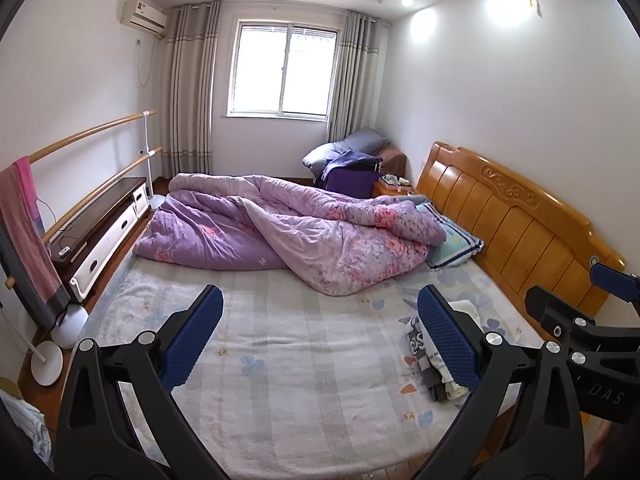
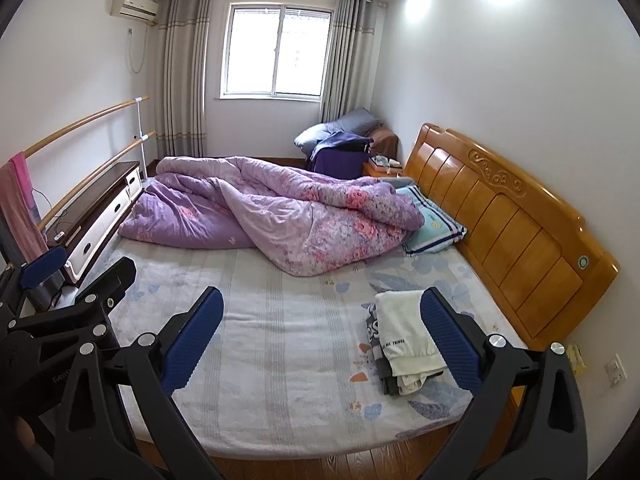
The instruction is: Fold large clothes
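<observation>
Fingers of both grippers stand spread wide with nothing between them. The left gripper [image 1: 320,340] and the right gripper [image 2: 322,342] hang side by side above the near edge of the bed [image 2: 280,360], each showing at the rim of the other's view.

On the right part of the mattress, near the headboard [image 2: 500,232], lies a stack of folded clothes [image 2: 404,344]. A cream garment printed with small dark letters lies on top, over a grey-and-white patterned piece and darker pieces beneath. The stack's long axis runs from near to far, roughly parallel to the headboard; its looser, uneven ends face the near edge of the bed, and its neat folded edge faces the far side. In the left wrist view that gripper's right finger hides most of the stack.

Between the stack and the left side of the bed the pale floral sheet lies open and flat. A crumpled purple floral quilt [image 2: 272,216] takes up the far half of the mattress, and a teal pillow [image 2: 436,228] lies against the headboard just beside it. Along the left side stand a low cabinet [image 2: 100,208] and two wooden rails [image 2: 80,120] with a pink towel [image 2: 24,200] draped over them.
</observation>
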Demonstrator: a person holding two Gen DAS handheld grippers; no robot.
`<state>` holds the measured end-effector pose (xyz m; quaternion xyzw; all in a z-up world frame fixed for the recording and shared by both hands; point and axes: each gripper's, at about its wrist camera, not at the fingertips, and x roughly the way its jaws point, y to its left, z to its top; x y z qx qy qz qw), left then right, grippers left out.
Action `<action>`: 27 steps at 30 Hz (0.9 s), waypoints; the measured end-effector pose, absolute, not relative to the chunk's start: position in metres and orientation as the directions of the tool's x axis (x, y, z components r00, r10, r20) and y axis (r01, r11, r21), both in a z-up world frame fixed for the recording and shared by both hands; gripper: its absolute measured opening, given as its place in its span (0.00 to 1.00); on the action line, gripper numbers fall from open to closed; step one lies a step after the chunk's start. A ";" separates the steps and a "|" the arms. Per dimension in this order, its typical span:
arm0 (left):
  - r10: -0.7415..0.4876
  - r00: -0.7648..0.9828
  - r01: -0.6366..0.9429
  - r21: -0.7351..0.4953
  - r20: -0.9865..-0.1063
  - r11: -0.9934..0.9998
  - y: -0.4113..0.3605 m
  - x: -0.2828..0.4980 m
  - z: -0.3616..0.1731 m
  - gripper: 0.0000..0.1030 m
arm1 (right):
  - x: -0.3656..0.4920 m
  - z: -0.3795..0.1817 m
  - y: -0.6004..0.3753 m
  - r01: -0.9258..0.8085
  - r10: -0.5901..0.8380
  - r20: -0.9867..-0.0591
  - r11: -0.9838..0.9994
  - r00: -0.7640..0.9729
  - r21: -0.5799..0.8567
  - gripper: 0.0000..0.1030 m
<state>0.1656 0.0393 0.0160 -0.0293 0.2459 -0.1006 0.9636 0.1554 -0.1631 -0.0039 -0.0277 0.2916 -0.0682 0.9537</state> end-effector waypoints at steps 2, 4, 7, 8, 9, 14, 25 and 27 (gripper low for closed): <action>-0.200 0.867 0.173 -0.101 -0.455 0.980 0.039 0.165 0.020 0.95 | 0.156 -0.002 -0.164 0.113 -0.141 -0.545 0.990 0.826 -0.085 0.92; -0.196 0.872 0.172 -0.094 -0.449 0.981 0.038 0.167 0.024 0.95 | 0.156 0.000 -0.164 0.113 -0.139 -0.540 0.990 0.830 -0.081 0.92; -0.190 0.880 0.168 -0.088 -0.435 0.982 0.039 0.168 0.026 0.95 | 0.159 0.003 -0.165 0.115 -0.140 -0.527 0.990 0.838 -0.081 0.92; -0.188 0.882 0.167 -0.085 -0.432 0.982 0.038 0.169 0.028 0.95 | 0.158 0.004 -0.165 0.116 -0.143 -0.522 0.990 0.841 -0.084 0.92; -0.187 0.883 0.168 -0.083 -0.431 0.982 0.038 0.171 0.027 0.95 | 0.160 0.005 -0.165 0.117 -0.144 -0.518 0.989 0.843 -0.085 0.92; -0.173 0.886 0.163 -0.060 -0.430 0.985 0.033 0.176 0.025 0.95 | 0.166 0.003 -0.169 0.120 -0.142 -0.525 0.990 0.839 -0.076 0.92; -0.175 0.874 0.165 -0.063 -0.453 0.984 0.028 0.188 0.017 0.95 | 0.180 -0.001 -0.174 0.116 -0.135 -0.546 0.991 0.826 -0.070 0.92; -0.174 0.877 0.165 -0.059 -0.447 0.984 0.028 0.188 0.017 0.95 | 0.181 0.000 -0.174 0.115 -0.133 -0.546 0.991 0.827 -0.068 0.92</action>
